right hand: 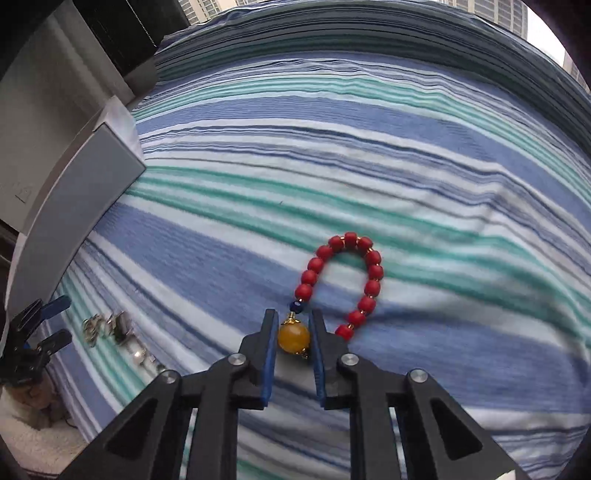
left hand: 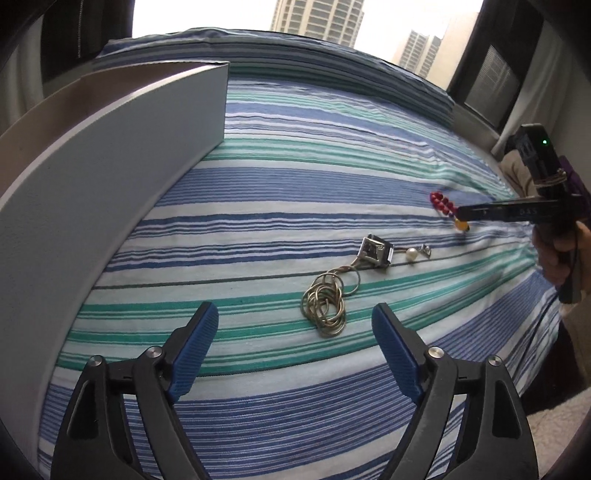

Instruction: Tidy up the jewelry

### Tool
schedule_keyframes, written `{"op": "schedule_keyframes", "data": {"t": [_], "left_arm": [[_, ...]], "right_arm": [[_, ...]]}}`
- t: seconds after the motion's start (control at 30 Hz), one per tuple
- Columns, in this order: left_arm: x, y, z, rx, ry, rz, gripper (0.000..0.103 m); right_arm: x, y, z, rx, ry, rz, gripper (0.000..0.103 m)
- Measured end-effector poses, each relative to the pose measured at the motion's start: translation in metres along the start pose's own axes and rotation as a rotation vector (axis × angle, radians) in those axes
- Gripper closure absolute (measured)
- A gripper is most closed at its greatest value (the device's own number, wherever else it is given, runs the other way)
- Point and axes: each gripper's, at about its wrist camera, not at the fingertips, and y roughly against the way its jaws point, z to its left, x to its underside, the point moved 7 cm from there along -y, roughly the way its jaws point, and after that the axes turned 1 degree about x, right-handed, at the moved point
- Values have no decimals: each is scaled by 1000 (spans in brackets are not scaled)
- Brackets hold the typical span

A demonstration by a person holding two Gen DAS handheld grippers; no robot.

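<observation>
Two fingers of the right gripper [right hand: 293, 334] are closed on the bracelet's [right hand: 345, 280] yellow bead [right hand: 293, 336], its red loop stretched straight ahead on the bed [right hand: 443, 155], while the left gripper [left hand: 295, 321] is held wide open, farther away.

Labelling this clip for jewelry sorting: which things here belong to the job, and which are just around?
Job: bead bracelet, in right gripper; chain; square pendant; pearl; grey box; left gripper.

Around: striped bedsheet; window.
</observation>
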Motion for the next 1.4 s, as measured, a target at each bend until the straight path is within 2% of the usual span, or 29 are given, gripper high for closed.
{"op": "schedule_keyframes", "data": {"t": [0.03, 0.07, 0.1, 0.17, 0.2, 0.33, 0.37, 0.4, 0.43, 0.5, 0.63, 0.77, 0.8, 0.87, 0.9, 1.07, 1.17, 1.27, 1.4], "left_arm": [[0, -3, -5, 8, -24, 7, 13], [1, -8, -10, 12, -49, 24, 13], [0, -14, -16, 15, -77, 42, 13], [-2, -27, -28, 15, -141, 68, 13], [-3, -34, -33, 3, -169, 78, 13], [-9, -52, -41, -61, -250, 81, 15], [-10, -51, -43, -53, -255, 70, 19], [-10, -48, -45, -47, -254, 58, 33], [-10, -46, -46, -46, -257, 51, 54], [-9, -42, -48, -29, -247, 58, 86], [-6, -37, -46, 1, -171, 71, 88], [-6, -24, -44, -6, -100, 58, 88], [-8, -20, -43, -13, -79, 58, 88], [-12, -10, -42, -39, -41, 59, 88], [-15, -4, -41, -52, -27, 55, 88], [-28, 25, -37, -119, -12, 7, 89], [-33, 38, -33, -176, -14, -17, 91], [-35, 50, -25, -227, -12, -36, 91], [-34, 56, -17, -269, -7, -48, 91]], "right_arm": [[13, 10, 9, -14, -11, -28, 80], [24, 22, 14, -37, -31, -66, 70], [33, 34, 18, -50, -57, -114, 49], [51, 57, 21, -30, -68, -213, 47], [59, 64, 23, -7, -54, -235, 47], [85, 69, 33, 76, 48, -201, 47], [85, 69, 33, 94, 85, -189, 47], [87, 68, 36, 111, 122, -183, 47], [85, 68, 37, 120, 155, -181, 47], [76, 66, 42, 112, 216, -190, 47], [50, 44, 47, 62, 319, -150, 47], [39, 8, 45, 59, 389, -45, 47], [40, 1, 42, 63, 391, -16, 53], [40, -1, 42, 89, 404, -5, 83], [41, 3, 41, 86, 374, 10, 86], [39, 59, 55, 7, 232, -118, 86], [41, 88, 69, -16, 211, -184, 86], [45, 103, 82, -60, 195, -214, 86], [49, 107, 96, -66, 203, -224, 86]]}}
